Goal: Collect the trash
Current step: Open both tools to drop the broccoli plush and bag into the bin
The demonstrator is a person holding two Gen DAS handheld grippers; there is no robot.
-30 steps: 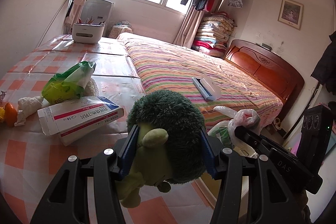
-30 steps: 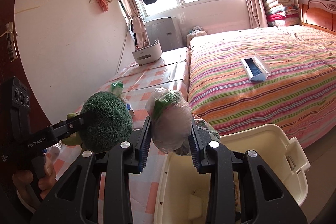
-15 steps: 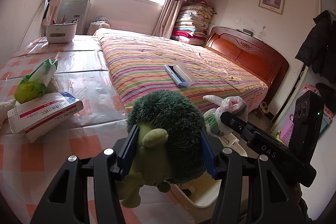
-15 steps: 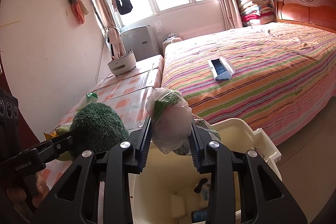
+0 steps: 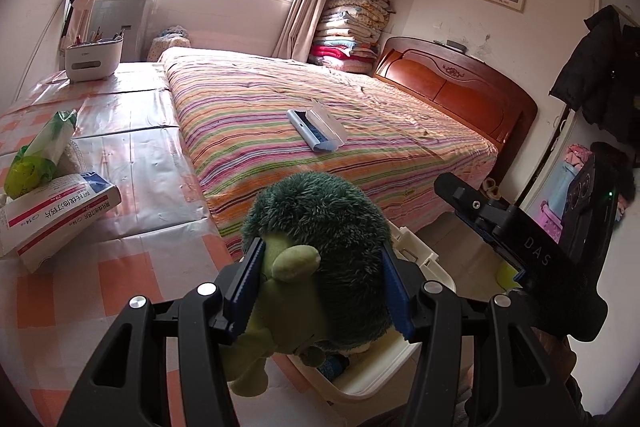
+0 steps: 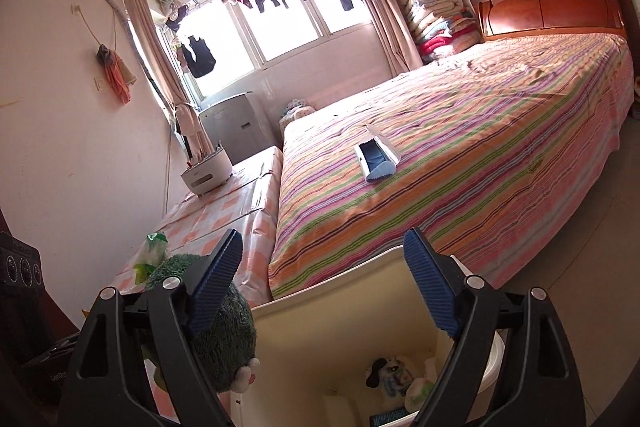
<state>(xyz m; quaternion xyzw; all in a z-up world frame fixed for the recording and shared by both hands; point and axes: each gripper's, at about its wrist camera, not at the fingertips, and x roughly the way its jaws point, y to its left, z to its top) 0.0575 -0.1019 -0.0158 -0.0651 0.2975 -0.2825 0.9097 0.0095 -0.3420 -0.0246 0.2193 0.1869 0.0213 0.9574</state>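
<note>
Over the cream bin point(image 6: 344, 311), drop-off is under way.
Right hand-held gripper point(image 6: 324, 283) is opening, nothing between its pads; left hand-held gripper point(image 5: 320, 291) clamps the green plush toy point(image 5: 316, 239) above the bin's near-left rim, likely released next.

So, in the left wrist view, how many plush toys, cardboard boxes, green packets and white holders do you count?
Plush toy: 1
Cardboard box: 1
Green packet: 1
White holder: 1
Total: 4
</note>
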